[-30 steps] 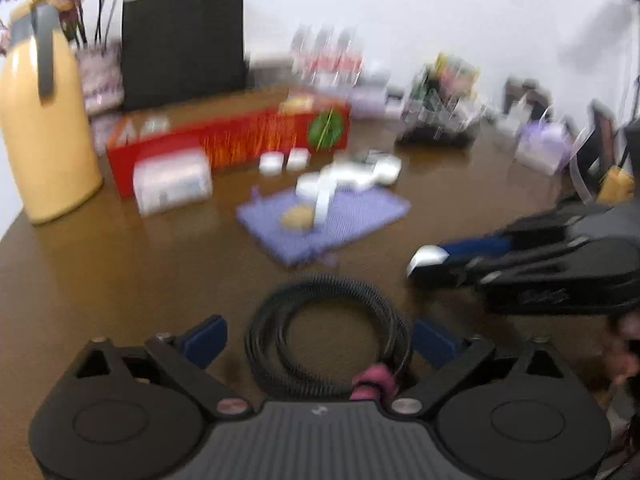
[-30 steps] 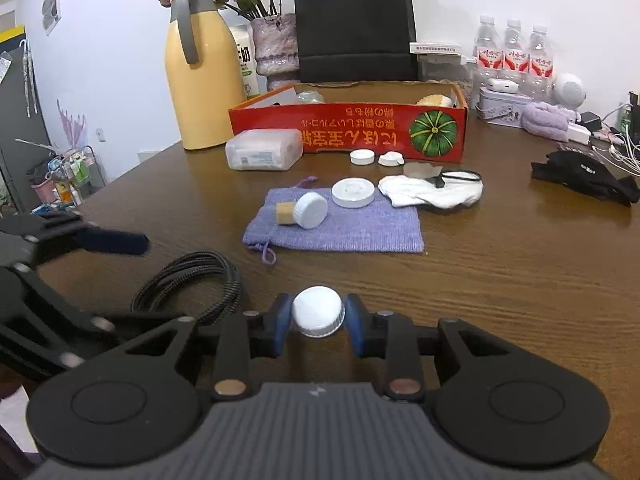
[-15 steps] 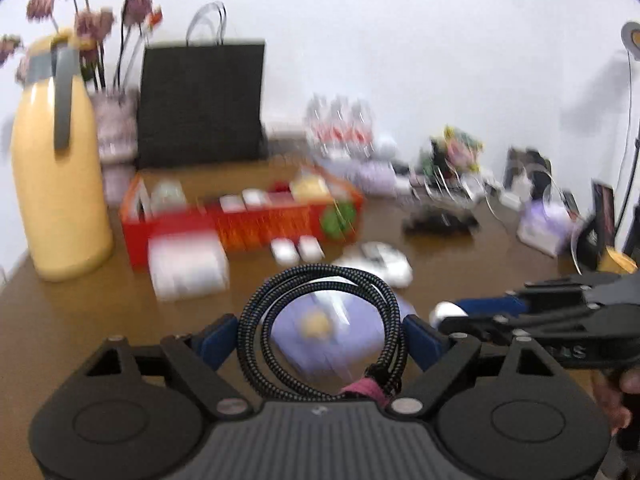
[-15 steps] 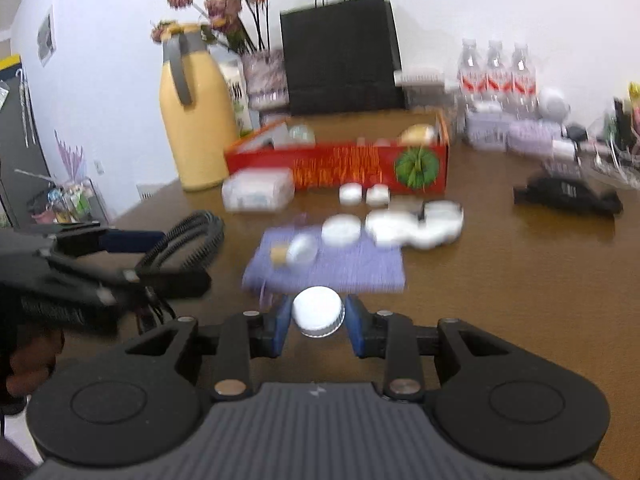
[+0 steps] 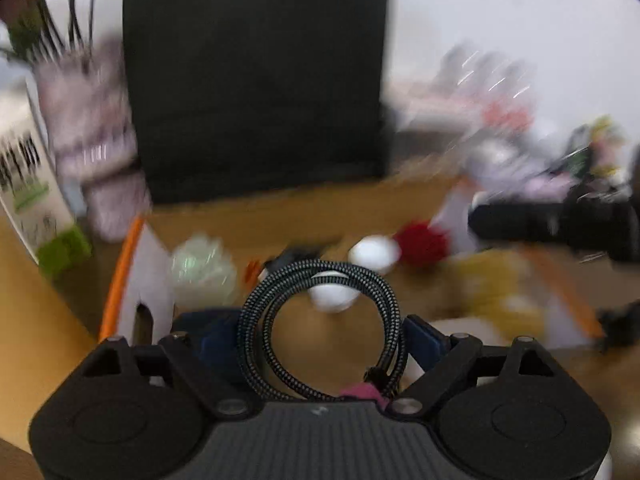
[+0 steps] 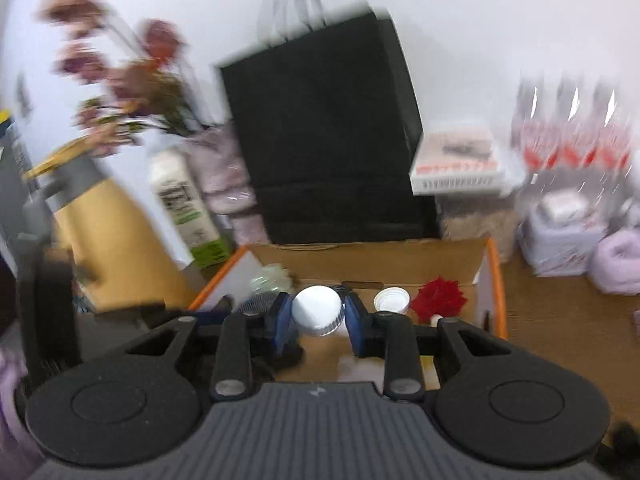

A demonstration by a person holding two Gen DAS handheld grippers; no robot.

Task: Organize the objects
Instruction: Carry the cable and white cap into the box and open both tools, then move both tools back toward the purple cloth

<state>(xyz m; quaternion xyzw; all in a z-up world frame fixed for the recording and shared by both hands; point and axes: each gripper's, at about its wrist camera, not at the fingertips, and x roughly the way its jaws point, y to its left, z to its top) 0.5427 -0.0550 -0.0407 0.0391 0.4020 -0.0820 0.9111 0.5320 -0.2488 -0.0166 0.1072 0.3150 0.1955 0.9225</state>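
Over the open box (image 6: pixel 490 268), the left gripper (image 5: pixel 320 336) has its jaws spread wide, pinching a light, springy coiled cable (image 5: pixel 320 320) across its loop, while the right gripper (image 6: pixel 316 316) pinches a small, hard, likely slippery white cap (image 6: pixel 317 315) by its ribbed rim.

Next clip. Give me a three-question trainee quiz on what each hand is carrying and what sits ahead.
1. True or false: the left tongs hold a coiled braided cable.
2. What do the right tongs grip? A) a red pompom B) a white bottle cap C) a green sponge
3. Fill in: both tongs hover above an open cardboard ____ with orange edges.

Key
1. True.
2. B, the white bottle cap; the red pompom lies in the box.
3. box.
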